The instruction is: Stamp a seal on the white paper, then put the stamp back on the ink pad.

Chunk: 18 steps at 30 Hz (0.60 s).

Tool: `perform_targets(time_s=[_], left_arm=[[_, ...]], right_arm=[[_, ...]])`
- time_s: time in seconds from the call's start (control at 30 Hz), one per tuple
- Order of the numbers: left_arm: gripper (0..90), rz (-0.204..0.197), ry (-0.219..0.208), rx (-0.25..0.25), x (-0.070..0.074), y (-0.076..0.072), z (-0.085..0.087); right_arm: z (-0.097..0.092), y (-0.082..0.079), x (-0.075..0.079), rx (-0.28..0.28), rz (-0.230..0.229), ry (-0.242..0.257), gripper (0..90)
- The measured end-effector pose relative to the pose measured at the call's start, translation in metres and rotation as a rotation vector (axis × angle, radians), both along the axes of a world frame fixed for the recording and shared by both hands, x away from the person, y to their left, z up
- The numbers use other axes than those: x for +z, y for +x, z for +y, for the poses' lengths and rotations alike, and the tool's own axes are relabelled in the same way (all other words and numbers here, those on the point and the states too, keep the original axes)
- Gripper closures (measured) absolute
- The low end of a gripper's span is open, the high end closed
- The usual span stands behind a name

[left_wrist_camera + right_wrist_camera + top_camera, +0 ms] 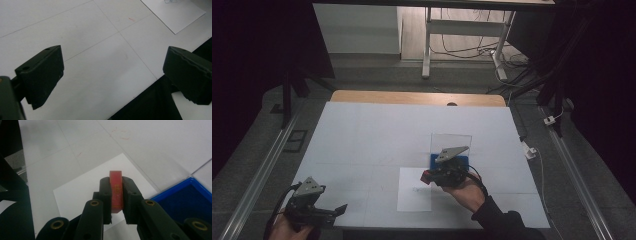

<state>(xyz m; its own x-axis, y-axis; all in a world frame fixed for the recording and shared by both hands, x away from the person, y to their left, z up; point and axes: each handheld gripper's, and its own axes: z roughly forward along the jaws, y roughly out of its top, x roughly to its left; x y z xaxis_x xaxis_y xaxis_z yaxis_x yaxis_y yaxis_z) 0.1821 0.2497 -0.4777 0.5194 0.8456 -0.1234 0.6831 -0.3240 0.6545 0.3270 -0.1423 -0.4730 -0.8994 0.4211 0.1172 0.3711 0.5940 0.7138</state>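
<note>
One small red rectangular block [115, 191], perhaps a stamp, is pinched upright in the right gripper [115, 202] jaws, with the white paper sheet [82, 187] lying toward 12 o'clock beyond it; the left gripper [112, 75] jaws are spread.

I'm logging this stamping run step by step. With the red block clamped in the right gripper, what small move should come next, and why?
Probably lower the right gripper toward the white sheet. Its jaws are shut on the red stamp-like block, held above that paper, with the blue ink pad off to the side. The left gripper is open and idle.
</note>
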Motion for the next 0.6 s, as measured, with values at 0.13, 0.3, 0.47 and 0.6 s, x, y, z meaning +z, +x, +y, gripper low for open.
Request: perform_targets(time_s=[0.13,0.3,0.47,0.6], left_arm=[[4.1,0.0,0.001,0.0,0.0,0.0,0.0],[4.1,0.0,0.0,0.0,0.0,0.0,0.0],[4.1,-0.001,0.003,0.0,0.0,0.0,-0.001],[4.1,0.002,-0.001,0.001,0.0,0.0,0.0]], right_arm=[[-0.005,0.001,0.003,-0.017,0.001,0.007,79.5],[-0.012,0.005,0.006,-0.038,-0.015,0.011,79.4],[-0.018,0.008,0.007,-0.066,-0.016,0.018,79.5],[-0.022,0.011,0.008,-0.083,-0.017,0.016,79.5]])
